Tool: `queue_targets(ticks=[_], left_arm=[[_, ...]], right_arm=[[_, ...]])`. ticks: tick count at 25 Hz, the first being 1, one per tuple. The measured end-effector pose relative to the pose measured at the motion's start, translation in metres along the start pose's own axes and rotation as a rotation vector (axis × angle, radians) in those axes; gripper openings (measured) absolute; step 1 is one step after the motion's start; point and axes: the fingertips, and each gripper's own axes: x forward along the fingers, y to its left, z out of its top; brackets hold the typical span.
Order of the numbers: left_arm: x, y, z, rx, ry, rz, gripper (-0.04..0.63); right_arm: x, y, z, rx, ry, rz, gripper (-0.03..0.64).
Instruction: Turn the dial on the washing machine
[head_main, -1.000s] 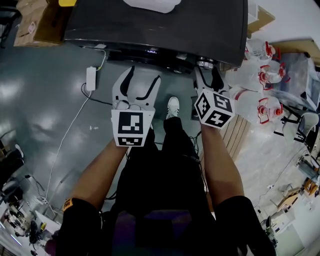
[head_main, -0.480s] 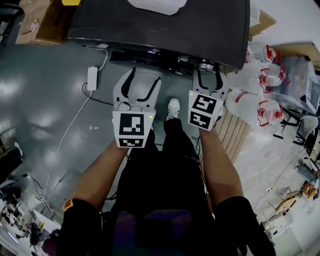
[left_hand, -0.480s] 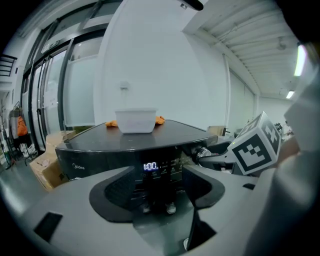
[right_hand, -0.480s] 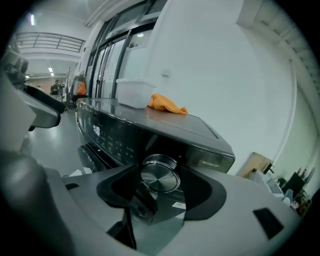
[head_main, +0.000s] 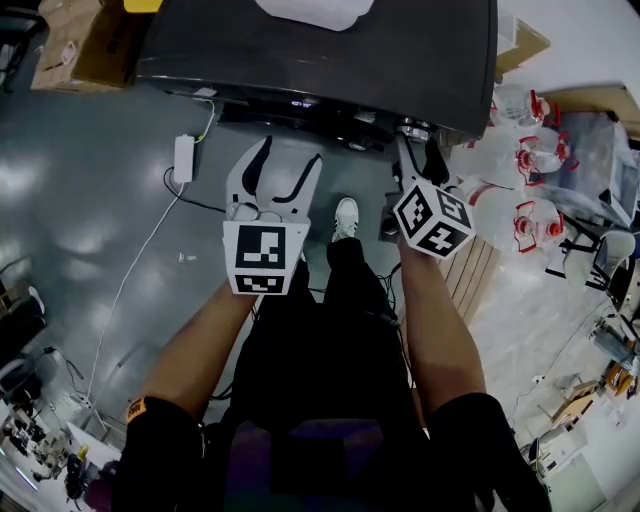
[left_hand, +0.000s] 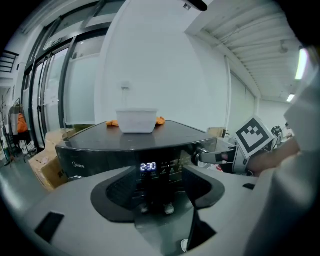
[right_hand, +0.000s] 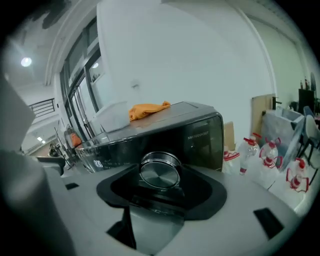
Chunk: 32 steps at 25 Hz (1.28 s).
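One grasp is made: the dial (right_hand: 160, 173) on the washing machine (right_hand: 202, 132) front is clamped by the right hand-held gripper (right_hand: 159, 165). The left hand-held gripper (left_hand: 160, 187) is held open and empty, facing the display (left_hand: 148, 166). Turn amount can't be judged: no dial markings are seen.
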Motion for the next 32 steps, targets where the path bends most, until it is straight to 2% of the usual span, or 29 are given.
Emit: queue_targets(ticks=[2, 7, 13, 15, 20, 32], left_arm=[[-0.001, -0.001, 0.0, 0.003, -0.001, -0.003, 0.288], [-0.007, -0.005, 0.011, 0.007, -0.012, -0.01, 0.288], [-0.032, -0.004, 0.042, -0.004, -0.049, -0.011, 0.288], [-0.042, -0.004, 0.053, -0.005, -0.061, -0.009, 0.288], [-0.074, -0.011, 0.076, 0.004, -0.075, -0.025, 0.287], [-0.145, -0.024, 0.119, -0.024, -0.135, -0.047, 0.287]], right_arm=[[0.0, 0.001, 0.0, -0.05, 0.012, -0.009, 0.273], [-0.013, 0.012, 0.004, -0.263, 0.032, -0.024, 0.281], [-0.055, 0.054, 0.025, -0.422, 0.003, 0.069, 0.279], [-0.071, 0.07, 0.034, -0.446, -0.014, 0.107, 0.273], [-0.112, 0.105, 0.058, -0.502, -0.074, 0.166, 0.207], [-0.192, 0.144, 0.096, -0.504, -0.144, 0.202, 0.068]])
